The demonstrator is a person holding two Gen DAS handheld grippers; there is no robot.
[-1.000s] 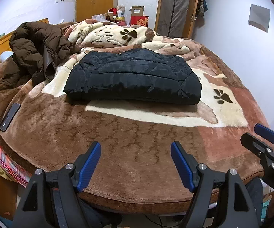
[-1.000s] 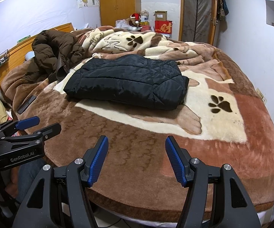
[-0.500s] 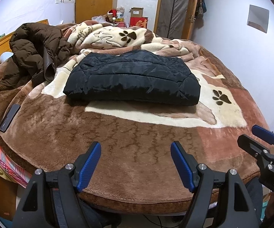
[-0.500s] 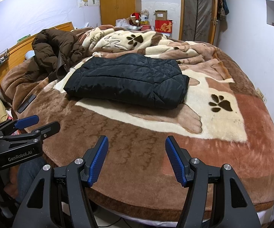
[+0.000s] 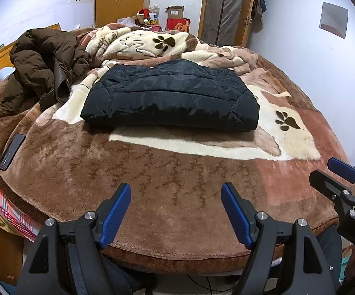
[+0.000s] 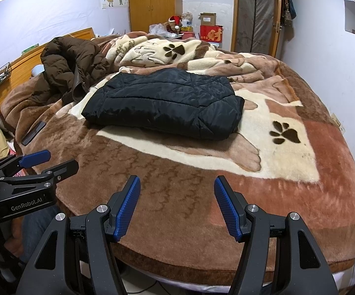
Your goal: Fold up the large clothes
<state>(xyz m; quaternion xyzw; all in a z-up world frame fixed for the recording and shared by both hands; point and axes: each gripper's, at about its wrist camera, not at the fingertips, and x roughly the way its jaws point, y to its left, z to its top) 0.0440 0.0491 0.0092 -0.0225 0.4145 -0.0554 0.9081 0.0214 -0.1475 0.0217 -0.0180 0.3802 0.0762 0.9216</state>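
Black quilted jacket lies folded at 12 o'clock on the bed; brown coat at 10 o'clock looks unfolded. Left tool and right tool gape wide, empty.

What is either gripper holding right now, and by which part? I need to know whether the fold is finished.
Nothing is held. The left gripper and right gripper both hover open above the blanket, short of the folded black jacket.

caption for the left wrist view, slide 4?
Open left gripper hovers at the blanket's near edge; folded black jacket ahead, brown jacket heaped left.
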